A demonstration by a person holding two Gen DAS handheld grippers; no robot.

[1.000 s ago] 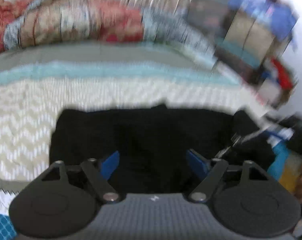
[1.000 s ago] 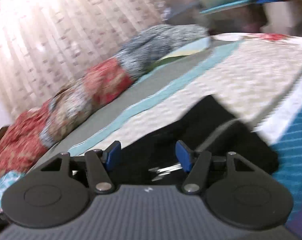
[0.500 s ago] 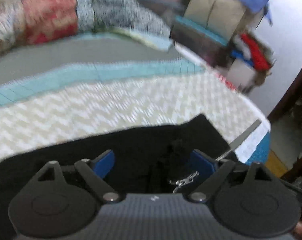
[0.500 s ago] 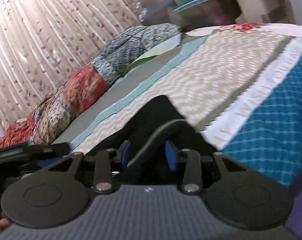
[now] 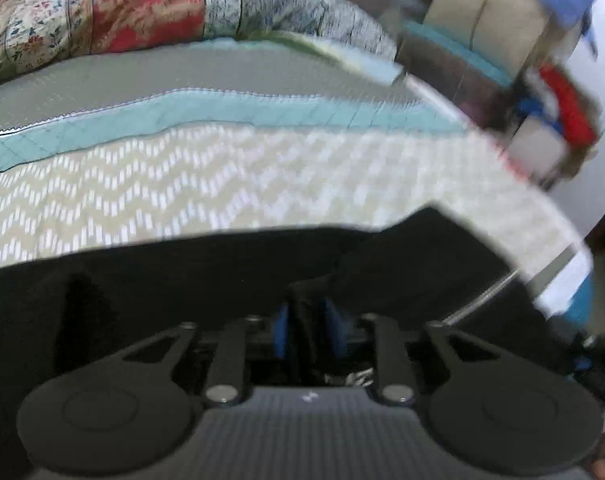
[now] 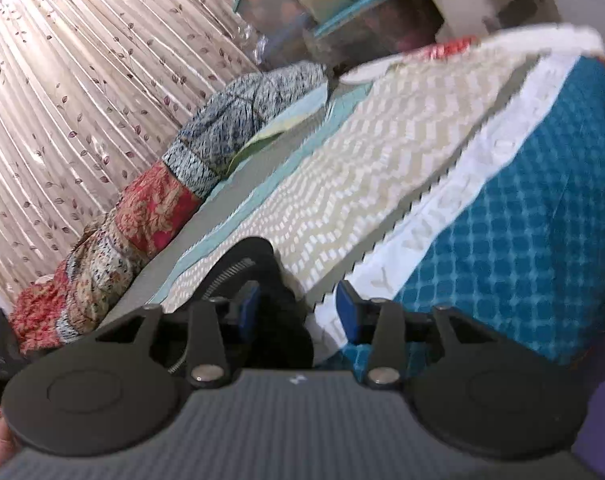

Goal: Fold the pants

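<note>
Black pants [image 5: 230,280] spread on bed [image 5: 222,184], bunched fold pinched in left claw [image 5: 310,334]; right claw [image 6: 298,312] wide at 3 o'clock (zipper edge near): likely slip, uneven fold.

Pants on the bed

The pants [image 5: 222,272] lie on the bed [image 5: 230,184] near its edge; pillows [image 5: 142,12] line the far side, a curtain [image 6: 82,80] behind them.

My bed [image 5: 262,80] wears a quilted cover [image 5: 222,184] banded grey, teal and beige chevron, with a white lettered strip and blue checks at its edge. Black pants [image 5: 182,276] lie on the chevron band; patchwork pillows [image 5: 142,4] line the far side.
</note>
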